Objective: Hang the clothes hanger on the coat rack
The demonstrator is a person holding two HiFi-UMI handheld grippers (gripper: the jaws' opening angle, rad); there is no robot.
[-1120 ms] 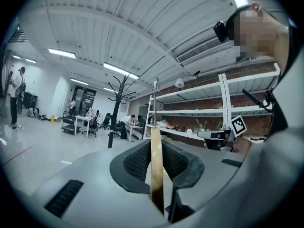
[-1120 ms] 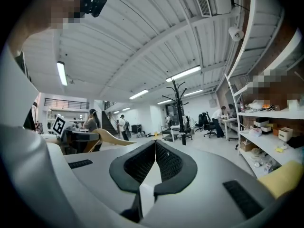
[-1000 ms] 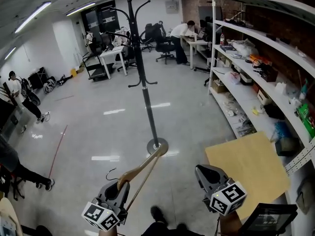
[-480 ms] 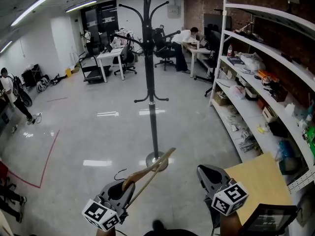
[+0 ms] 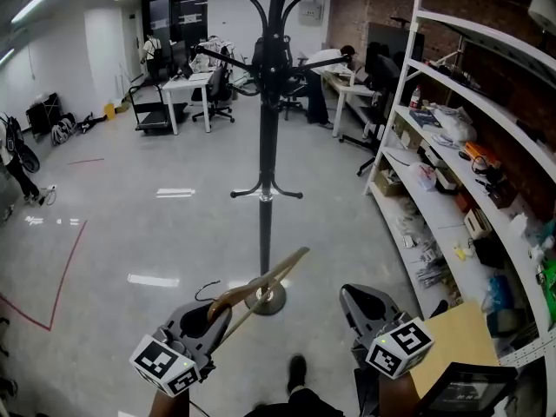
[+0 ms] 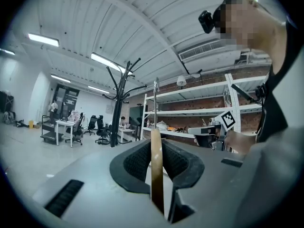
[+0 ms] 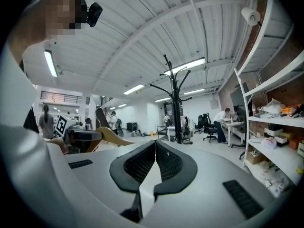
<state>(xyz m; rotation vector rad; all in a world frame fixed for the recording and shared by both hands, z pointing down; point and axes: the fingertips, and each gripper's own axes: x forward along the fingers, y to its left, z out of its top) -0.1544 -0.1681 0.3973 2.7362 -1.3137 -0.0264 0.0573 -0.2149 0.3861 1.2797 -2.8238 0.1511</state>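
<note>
A tall black coat rack (image 5: pixel 266 146) stands on the grey floor ahead, its round base (image 5: pixel 263 298) just beyond my grippers and its curved hooks up at the top of the head view. The left gripper (image 5: pixel 217 308) is shut on a wooden clothes hanger (image 5: pixel 265 283), which slants up to the right toward the base. In the left gripper view the wood (image 6: pixel 156 170) is pinched between the pads, the metal hook (image 6: pixel 155 91) rises above, and the rack (image 6: pixel 118 103) is further off to the left. The right gripper (image 5: pixel 352 295) is shut and empty; its view shows the rack (image 7: pixel 175 103) ahead.
White shelving (image 5: pixel 452 155) loaded with boxes and clutter runs along the right side. A light wooden board (image 5: pixel 452 341) lies at lower right. Desks and office chairs (image 5: pixel 195 81) with people stand at the back. A red tape line (image 5: pixel 61 272) marks the floor at left.
Both grippers and the head have moved forward toward the coat rack, which now looms larger and nearer. The hanger stays gripped in the left gripper; the right stays shut.
</note>
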